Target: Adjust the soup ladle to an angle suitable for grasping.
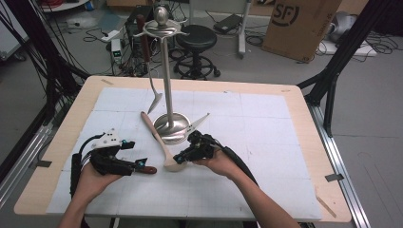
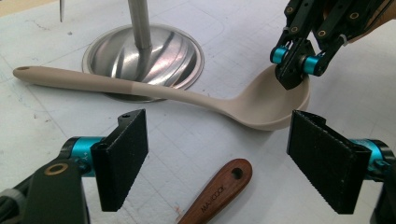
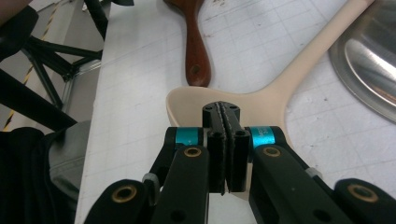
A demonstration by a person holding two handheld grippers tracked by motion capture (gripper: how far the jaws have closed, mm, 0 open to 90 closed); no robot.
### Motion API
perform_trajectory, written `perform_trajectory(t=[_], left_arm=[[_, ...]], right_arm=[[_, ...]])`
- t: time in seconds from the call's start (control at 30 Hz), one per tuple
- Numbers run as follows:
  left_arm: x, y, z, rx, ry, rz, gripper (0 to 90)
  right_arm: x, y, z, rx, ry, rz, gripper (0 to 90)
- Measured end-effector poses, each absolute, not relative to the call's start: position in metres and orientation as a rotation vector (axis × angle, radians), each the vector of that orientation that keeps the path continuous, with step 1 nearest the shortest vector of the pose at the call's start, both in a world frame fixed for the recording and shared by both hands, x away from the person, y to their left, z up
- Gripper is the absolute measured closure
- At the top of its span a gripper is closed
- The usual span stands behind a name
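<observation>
Table point(image 1: 304, 142): we see a white gridded mat covering it.
Stand point(image 1: 167, 80): its round steel base sits mid-table, a wood-handled utensil point(image 1: 148, 61) hanging from its top.
Spoon point(image 1: 164, 145): we see it lying flat, handle end against the stand's base, bowl towards us.
Wooden handle point(image 2: 217, 191): lies on the mat below the left gripper's jaws.
Left gripper point(image 2: 219, 158): jaws stand wide apart, nothing between them; the spoon lies just beyond.
Right gripper point(image 3: 226, 135): jaws pressed together, tips resting in the spoon's bowl, which we see around them, not gripped.
</observation>
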State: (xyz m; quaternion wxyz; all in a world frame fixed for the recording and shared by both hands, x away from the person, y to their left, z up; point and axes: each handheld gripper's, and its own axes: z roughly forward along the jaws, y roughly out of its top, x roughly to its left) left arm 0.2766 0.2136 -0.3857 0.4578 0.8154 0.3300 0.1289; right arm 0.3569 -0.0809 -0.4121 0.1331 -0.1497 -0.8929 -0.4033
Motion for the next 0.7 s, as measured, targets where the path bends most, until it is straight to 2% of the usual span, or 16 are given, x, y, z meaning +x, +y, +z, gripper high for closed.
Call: perform_trajectory(t=[0.7], left_arm=[[0.276,0.213,-0.386,2.011,0.808,0.318,21.2]], right_arm=[[0.35,-0.098,-0.41,-0.411,-2.574,-1.093,89.3]])
